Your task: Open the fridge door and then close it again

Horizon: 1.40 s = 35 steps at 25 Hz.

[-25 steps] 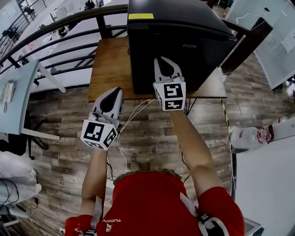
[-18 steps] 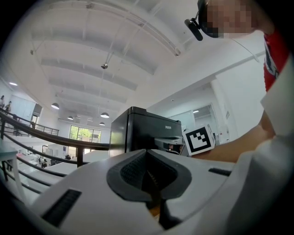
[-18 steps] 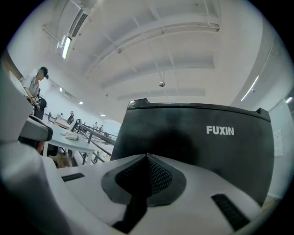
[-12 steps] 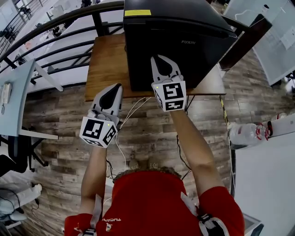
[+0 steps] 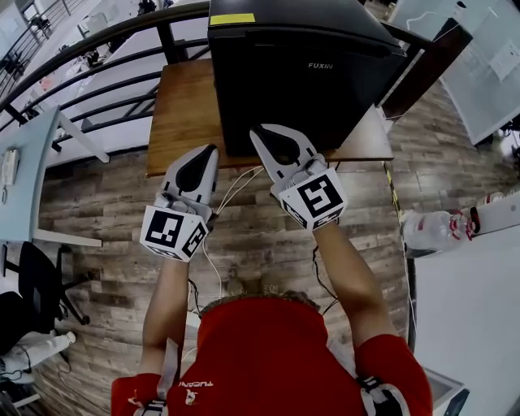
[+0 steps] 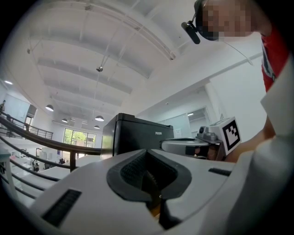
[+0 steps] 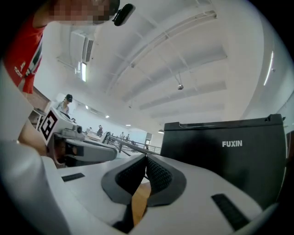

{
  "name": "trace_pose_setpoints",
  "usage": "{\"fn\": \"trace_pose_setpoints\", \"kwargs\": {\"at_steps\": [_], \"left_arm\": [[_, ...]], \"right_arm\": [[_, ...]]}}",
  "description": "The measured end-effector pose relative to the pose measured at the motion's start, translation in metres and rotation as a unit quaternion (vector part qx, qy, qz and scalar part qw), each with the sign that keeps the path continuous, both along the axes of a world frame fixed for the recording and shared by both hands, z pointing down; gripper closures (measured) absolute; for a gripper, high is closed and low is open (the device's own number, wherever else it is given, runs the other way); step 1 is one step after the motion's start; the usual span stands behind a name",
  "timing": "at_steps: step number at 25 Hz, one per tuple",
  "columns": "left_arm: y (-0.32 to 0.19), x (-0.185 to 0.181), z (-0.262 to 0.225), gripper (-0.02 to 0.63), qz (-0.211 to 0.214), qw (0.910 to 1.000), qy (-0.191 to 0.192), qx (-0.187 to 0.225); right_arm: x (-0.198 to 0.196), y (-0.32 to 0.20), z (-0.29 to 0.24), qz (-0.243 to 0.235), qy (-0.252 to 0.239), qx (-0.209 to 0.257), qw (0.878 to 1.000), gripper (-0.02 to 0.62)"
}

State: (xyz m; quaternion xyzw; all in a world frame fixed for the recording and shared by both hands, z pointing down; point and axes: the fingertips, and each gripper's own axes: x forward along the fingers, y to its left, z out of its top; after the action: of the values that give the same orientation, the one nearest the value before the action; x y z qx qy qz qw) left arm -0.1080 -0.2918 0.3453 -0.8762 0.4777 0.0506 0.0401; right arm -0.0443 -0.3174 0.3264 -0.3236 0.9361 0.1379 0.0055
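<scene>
Swung right gripper (image 5: 262, 135) leftward across the fridge front since a second ago, leaving it angled toward the lower left corner of the black FUXIN mini fridge (image 5: 301, 73). Barely shifted left gripper (image 5: 209, 152).

Fridge upright on its base, door shut and facing the person, brand name near the door's top edge, yellow label (image 5: 232, 19) on the top at rear left. Long axis hard to judge from so steep an angle. Nothing of the inside on show. Set toward the right of a wooden table (image 5: 185, 106), just before a dark railing (image 5: 97, 49).

Right jaws pressed together with nothing between them, fridge front just to their right. Left jaws likewise together and bare, tips over the table's front edge, left of the fridge and apart from it.

White cables (image 5: 231, 188) hanging below the table, over plank floor (image 5: 106, 203).
</scene>
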Motion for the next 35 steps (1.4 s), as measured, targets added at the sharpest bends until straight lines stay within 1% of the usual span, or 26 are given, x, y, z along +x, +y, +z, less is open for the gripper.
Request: {"fn": "trace_pose_setpoints", "kwargs": {"at_steps": [6, 12, 16, 19, 22, 26, 35], "left_arm": [[0.022, 0.012, -0.002, 0.597, 0.012, 0.9999, 0.003, 0.002], [0.047, 0.032, 0.001, 0.597, 0.032, 0.9995, 0.005, 0.0], [0.058, 0.04, 0.007, 0.597, 0.036, 0.9992, 0.013, -0.008], [0.061, 0.041, 0.013, 0.597, 0.035, 0.9991, 0.02, -0.015], [0.063, 0.046, 0.016, 0.597, 0.036, 0.9991, 0.015, -0.018], [0.064, 0.049, 0.016, 0.597, 0.037, 0.9992, 0.009, -0.016], [0.065, 0.05, 0.015, 0.597, 0.035, 0.9993, 0.006, -0.012]], "right_arm": [[0.011, 0.048, 0.002, -0.021, -0.03, -0.012, 0.999, 0.569], [0.028, 0.079, 0.015, -0.021, -0.055, -0.038, 0.998, 0.571], [0.038, 0.095, 0.02, -0.015, -0.06, -0.038, 0.997, 0.571], [0.04, 0.1, 0.025, -0.009, -0.05, -0.029, 0.998, 0.571], [0.04, 0.104, 0.03, -0.01, -0.042, -0.028, 0.999, 0.572], [0.04, 0.104, 0.031, -0.013, -0.045, -0.031, 0.998, 0.572], [0.043, 0.103, 0.03, -0.01, -0.049, -0.027, 0.998, 0.572]]}}
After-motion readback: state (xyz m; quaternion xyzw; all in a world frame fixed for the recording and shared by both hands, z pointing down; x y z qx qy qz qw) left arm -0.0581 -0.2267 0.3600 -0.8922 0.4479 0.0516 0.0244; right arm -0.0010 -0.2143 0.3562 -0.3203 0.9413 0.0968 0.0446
